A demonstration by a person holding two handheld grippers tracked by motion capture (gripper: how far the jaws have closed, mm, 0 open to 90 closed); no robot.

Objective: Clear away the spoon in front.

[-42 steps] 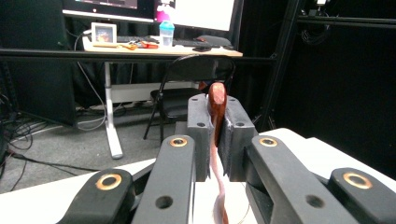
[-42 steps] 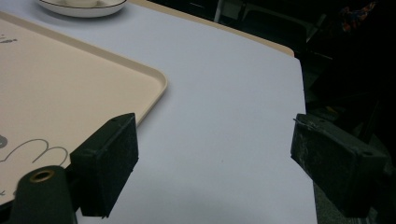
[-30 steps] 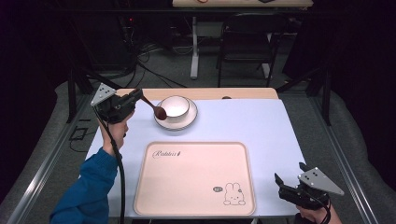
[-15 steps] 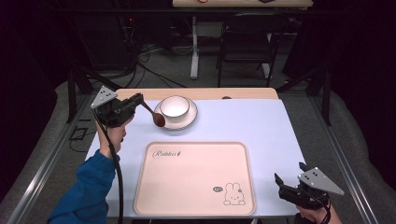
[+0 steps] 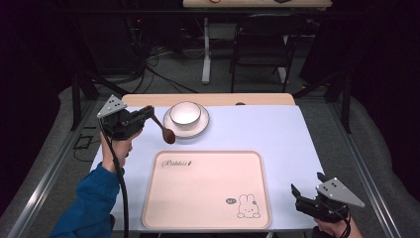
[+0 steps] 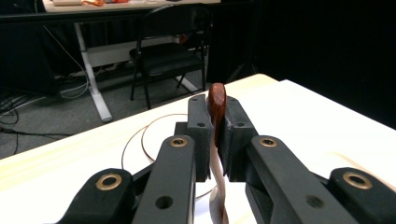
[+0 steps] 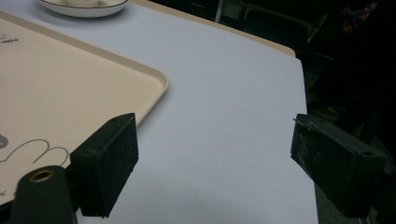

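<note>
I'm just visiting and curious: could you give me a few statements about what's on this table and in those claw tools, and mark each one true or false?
1. The left gripper is shut on a brown spoon. True.
2. The spoon's bowl is resting inside the white bowl. False: it hangs over the table, beside the saucer.
3. The white bowl sits on the saucer. True.
4. The right gripper holds a cup. False: its jaws stand wide open and empty, near the table's front right corner.
5. The pink tray has food on it. False: it bears only printed lettering and a rabbit drawing.
</note>
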